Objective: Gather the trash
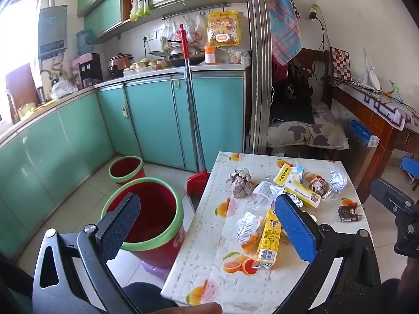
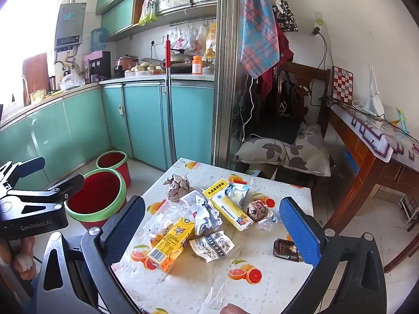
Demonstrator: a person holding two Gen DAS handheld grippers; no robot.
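Trash lies scattered on a small table (image 1: 199, 269) (image 2: 199, 285) with a fruit-print cloth: a yellow juice carton (image 1: 268, 240) (image 2: 171, 243), a crushed clear plastic bottle (image 1: 258, 193), a long yellow-white box (image 1: 297, 188) (image 2: 227, 206), crumpled paper balls (image 1: 239, 181) (image 2: 178, 185), a foil ball (image 1: 337, 180), a printed wrapper (image 2: 212, 244) and a dark brown packet (image 1: 348, 213) (image 2: 286, 250). My left gripper (image 1: 207, 225) is open, held over the table's left edge and the nearer red bin (image 1: 146, 214) (image 2: 97, 196). My right gripper (image 2: 212, 225) is open above the trash, nothing between its fingers.
A second red bin (image 1: 127, 168) (image 2: 112, 161) stands behind the first. A red-handled broom and dustpan (image 1: 197, 180) lean on the teal cabinets (image 1: 157, 120). A cushioned wooden chair (image 2: 285, 151) and a brown side table (image 2: 366, 151) stand behind and right.
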